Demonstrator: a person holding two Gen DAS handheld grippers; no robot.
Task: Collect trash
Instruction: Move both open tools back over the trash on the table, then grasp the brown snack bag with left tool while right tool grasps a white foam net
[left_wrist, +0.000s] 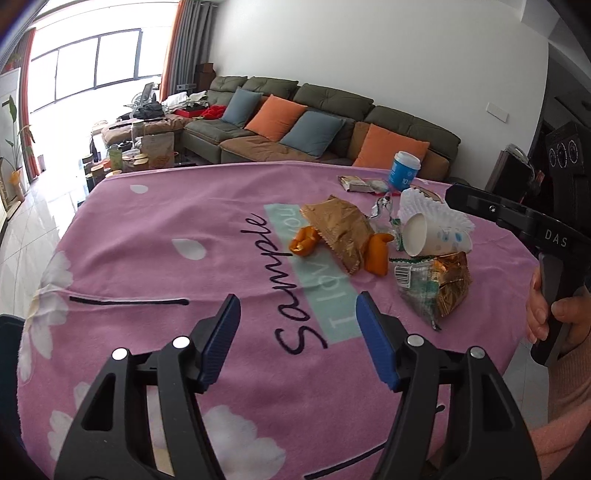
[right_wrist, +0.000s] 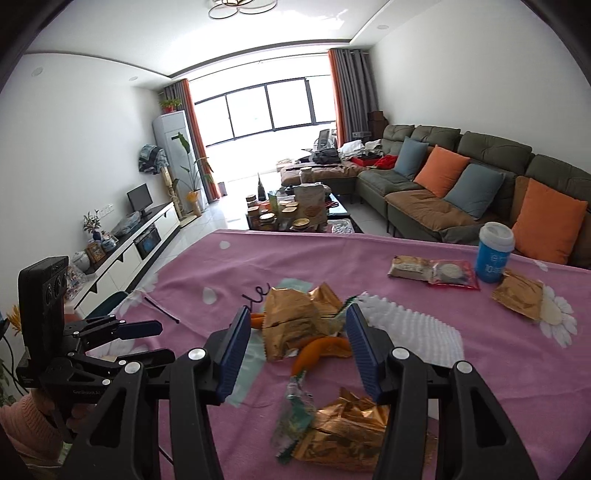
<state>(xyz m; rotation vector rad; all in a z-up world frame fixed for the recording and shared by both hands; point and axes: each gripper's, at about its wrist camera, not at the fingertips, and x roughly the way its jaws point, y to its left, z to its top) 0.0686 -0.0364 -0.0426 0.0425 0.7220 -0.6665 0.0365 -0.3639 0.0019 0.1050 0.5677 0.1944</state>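
Trash lies in a heap on the pink blanket (left_wrist: 184, 206): a brown foil wrapper (left_wrist: 340, 229), orange peels (left_wrist: 376, 254), a tipped white paper cup (left_wrist: 432, 234), white paper liners (left_wrist: 428, 208) and a gold and clear wrapper (left_wrist: 436, 284). My left gripper (left_wrist: 297, 339) is open and empty, over the blanket left of the heap. My right gripper (right_wrist: 295, 354) is open and empty, hovering over the heap, with the brown wrapper (right_wrist: 295, 317) and an orange peel (right_wrist: 317, 350) between its fingers and the gold wrapper (right_wrist: 343, 432) below.
A blue cup with a white lid (right_wrist: 493, 253), packaged snacks (right_wrist: 432, 271) and another brown wrapper (right_wrist: 519, 297) lie at the far right of the table. A sofa with cushions (right_wrist: 461, 177) and a cluttered coffee table (right_wrist: 291, 214) stand beyond.
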